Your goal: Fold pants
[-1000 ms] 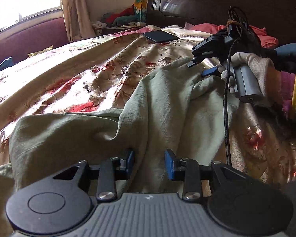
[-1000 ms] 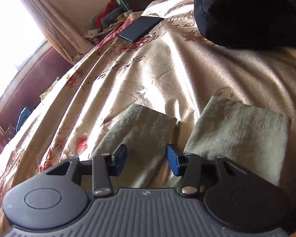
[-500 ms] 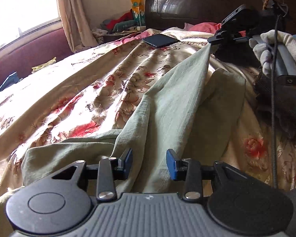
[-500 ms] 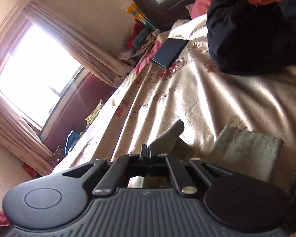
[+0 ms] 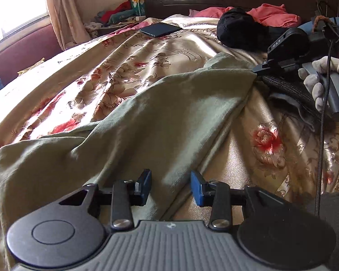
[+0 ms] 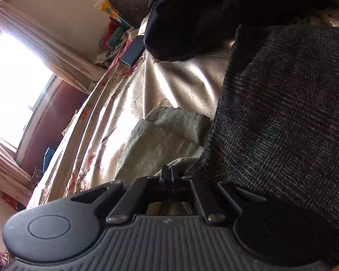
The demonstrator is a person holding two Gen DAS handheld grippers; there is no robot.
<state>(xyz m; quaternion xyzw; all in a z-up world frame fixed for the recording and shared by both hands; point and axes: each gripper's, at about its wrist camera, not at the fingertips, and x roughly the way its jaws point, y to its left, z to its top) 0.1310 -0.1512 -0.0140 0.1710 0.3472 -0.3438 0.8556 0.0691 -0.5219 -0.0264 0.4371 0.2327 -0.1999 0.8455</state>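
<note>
Left wrist view: pants (image 5: 160,117) are spread across the floral bed (image 5: 147,52). Left gripper (image 5: 170,186) sits over them near the edge, fingers apart, not pinching. Right gripper (image 6: 169,174) has its fingers clamped on a pant leg's hem.
</note>
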